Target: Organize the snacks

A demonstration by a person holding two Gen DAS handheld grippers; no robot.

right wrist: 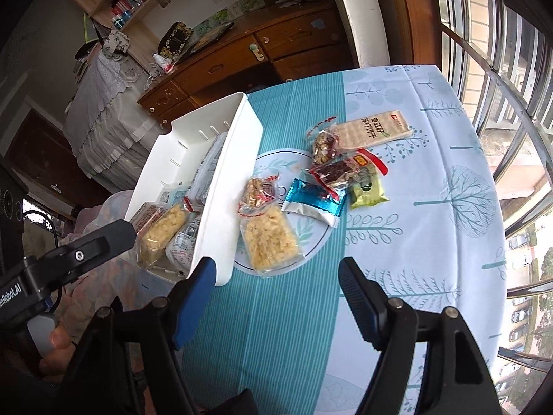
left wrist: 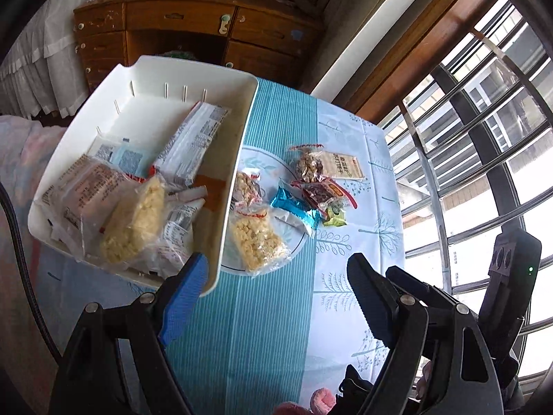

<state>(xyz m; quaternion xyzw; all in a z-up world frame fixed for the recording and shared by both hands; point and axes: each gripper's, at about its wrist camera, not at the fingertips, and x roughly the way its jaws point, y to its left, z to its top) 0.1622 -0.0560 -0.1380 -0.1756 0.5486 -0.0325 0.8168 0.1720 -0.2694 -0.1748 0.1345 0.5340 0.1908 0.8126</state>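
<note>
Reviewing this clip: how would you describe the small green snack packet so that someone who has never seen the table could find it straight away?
Start at the white bin on the teal-striped tablecloth, then look to the loose snacks beside it, toward the window. The green packet lies at the window-side edge of that cluster, next to the shiny blue wrapper and the red-trimmed packet. It is the only green one, small and squarish.

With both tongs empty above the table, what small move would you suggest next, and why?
Probably lower the right tongs onto the puffed rice bar nearest them. Both tongs stand open and empty, that packet lies loose on the round placemat beside the white bin, and several snacks are still outside it.
</note>
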